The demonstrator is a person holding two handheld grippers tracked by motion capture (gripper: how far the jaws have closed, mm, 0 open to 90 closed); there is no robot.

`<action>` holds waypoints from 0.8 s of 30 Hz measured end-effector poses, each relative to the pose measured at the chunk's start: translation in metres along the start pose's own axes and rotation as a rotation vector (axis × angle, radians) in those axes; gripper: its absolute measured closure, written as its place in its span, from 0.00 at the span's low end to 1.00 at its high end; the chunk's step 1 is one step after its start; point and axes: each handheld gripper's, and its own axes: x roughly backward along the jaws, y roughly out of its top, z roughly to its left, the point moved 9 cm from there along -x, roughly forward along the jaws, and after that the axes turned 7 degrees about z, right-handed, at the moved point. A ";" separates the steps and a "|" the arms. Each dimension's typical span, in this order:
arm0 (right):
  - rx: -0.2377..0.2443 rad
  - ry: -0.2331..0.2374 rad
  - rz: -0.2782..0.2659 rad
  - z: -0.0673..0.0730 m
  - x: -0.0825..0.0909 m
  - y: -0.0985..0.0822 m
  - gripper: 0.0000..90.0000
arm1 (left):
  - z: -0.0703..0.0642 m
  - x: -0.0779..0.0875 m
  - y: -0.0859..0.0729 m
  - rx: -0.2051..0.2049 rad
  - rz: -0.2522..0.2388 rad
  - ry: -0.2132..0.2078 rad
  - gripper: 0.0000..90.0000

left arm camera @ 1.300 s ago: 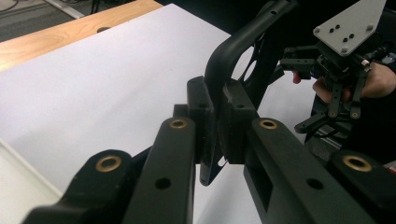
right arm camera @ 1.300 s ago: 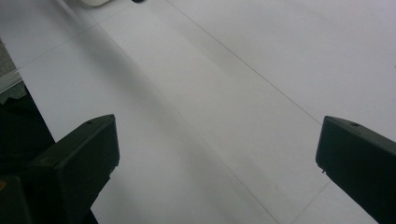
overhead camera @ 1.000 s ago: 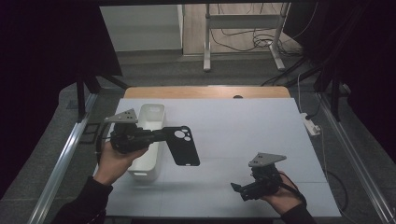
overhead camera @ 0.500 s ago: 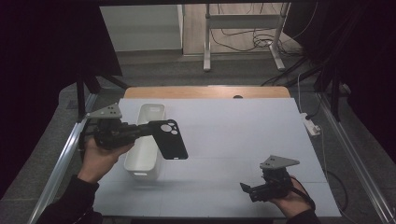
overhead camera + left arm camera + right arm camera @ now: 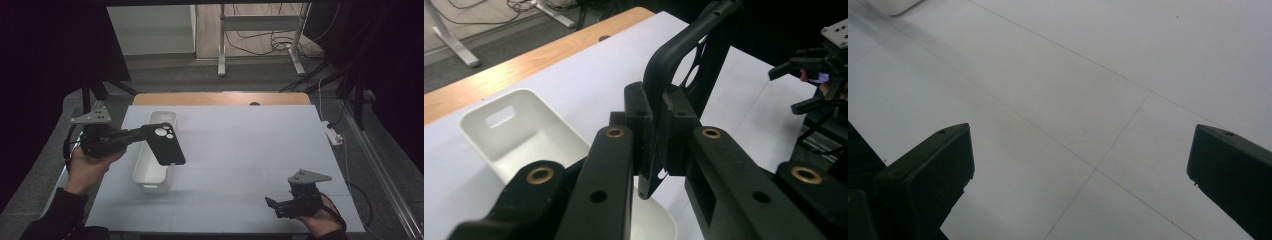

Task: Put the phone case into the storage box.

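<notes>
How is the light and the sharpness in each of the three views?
High view: dim, dark at both sides, only the table lit. Left gripper view: phone case and white bin fairly sharp, the near fingers soft. Right gripper view: even light, a faint shadow band on the table, fingers slightly blurred.

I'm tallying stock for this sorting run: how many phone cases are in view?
1. The black phone case is clamped in the left gripper, held above the white bin at the table's left. The bin floor that shows is bare; part is hidden behind the case.
</notes>
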 end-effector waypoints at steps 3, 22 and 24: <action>-0.010 -0.012 -0.002 -0.003 0.002 -0.003 0.00 | 0.004 0.005 -0.002 -0.001 0.004 0.015 0.93; -0.060 -0.021 -0.028 -0.011 0.010 -0.010 0.00 | 0.032 0.023 -0.017 0.025 0.020 0.087 0.93; -0.058 -0.023 -0.027 -0.011 0.010 -0.010 0.00 | 0.034 0.020 -0.018 0.025 0.027 0.092 0.93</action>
